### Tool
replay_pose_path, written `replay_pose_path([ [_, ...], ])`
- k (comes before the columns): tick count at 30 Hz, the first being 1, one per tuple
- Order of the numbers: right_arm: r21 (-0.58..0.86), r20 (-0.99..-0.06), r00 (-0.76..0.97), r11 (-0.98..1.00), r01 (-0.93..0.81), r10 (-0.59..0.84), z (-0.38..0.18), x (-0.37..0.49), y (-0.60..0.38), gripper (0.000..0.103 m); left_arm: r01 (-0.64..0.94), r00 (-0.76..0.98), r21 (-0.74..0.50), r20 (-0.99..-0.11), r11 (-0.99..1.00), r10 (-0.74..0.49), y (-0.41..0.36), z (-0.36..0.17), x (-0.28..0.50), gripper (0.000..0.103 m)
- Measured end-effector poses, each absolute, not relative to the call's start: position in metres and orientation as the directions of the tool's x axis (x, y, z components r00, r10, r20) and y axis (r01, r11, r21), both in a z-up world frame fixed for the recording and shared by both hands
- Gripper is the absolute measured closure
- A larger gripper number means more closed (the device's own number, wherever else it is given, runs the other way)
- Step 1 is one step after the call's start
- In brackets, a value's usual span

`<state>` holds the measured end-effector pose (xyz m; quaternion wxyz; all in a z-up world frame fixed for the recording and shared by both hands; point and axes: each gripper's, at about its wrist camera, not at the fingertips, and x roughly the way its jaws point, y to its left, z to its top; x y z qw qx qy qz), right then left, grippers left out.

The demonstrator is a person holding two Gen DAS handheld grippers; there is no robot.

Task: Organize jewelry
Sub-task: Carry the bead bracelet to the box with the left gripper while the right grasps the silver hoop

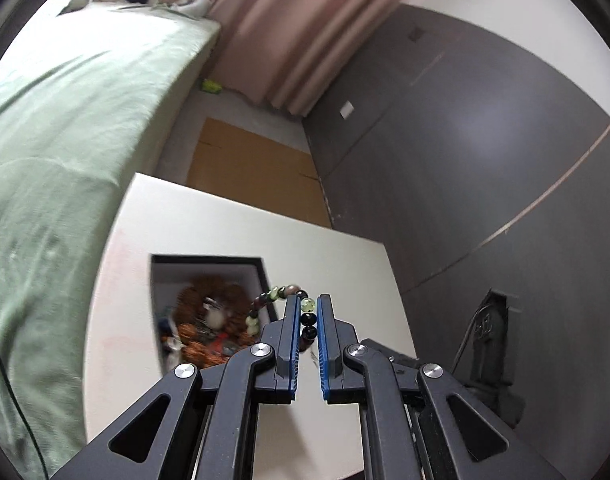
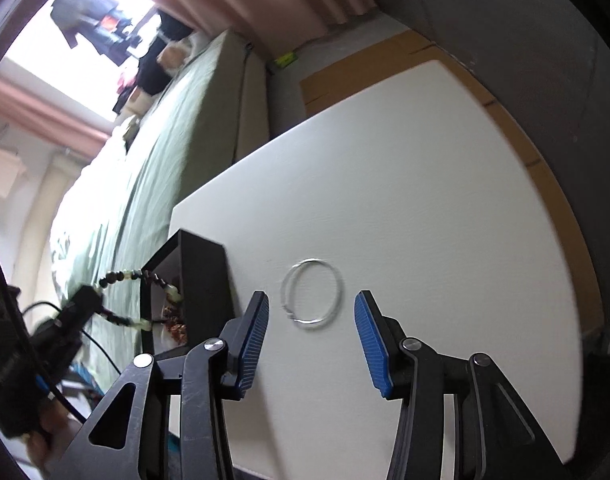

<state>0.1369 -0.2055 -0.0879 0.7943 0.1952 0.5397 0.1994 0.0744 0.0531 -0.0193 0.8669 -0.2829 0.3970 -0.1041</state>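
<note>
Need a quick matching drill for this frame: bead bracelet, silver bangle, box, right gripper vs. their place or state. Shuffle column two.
1. bead bracelet
2. silver bangle
3. black box
4. right gripper

A. open, empty
B. lying flat on the white table
C. already holds jewelry
D. clamped in the left gripper

Pairs: 1-D, 2-B, 3-C, 4-A

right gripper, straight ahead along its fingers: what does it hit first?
Likely the silver bangle, lying on the white table right ahead of the open right gripper. Depth is unclear, so it may meet the tabletop first.
</note>
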Motion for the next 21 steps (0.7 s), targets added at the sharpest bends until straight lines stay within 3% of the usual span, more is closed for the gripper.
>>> replay_pose_path([
  [6,0.458,-0.808,0.328,0.872,-0.170,0.489,-0.094,0.140,-0.169,0.065,-0.060,0.668,-0.610,-0.612,0.790,-0.423,0.076,-0.022,0.073,0.095],
  [16,0.241,-0.899,0.313,0.942,-0.232,0.307,-0.113,0.144,-0.133,0.085,-0.079,0.658,-0.635,-0.612,0.768,-0.439,0.088,-0.035,0.081,0.095],
  [19,0.156,-0.913,0.329,0.950,-0.269,0.243,-0.110,0.142,-0.125,0.098,-0.075,0.650,-0.642,-0.612,0.763,-0.451,0.086,-0.038,0.085,0.095],
  [21,0.144,-0.915,0.328,0.951,-0.274,0.234,-0.109,0.141,-0.127,0.099,-0.070,0.641,-0.649,-0.611,0.758,-0.464,0.082,-0.041,0.088,0.095],
])
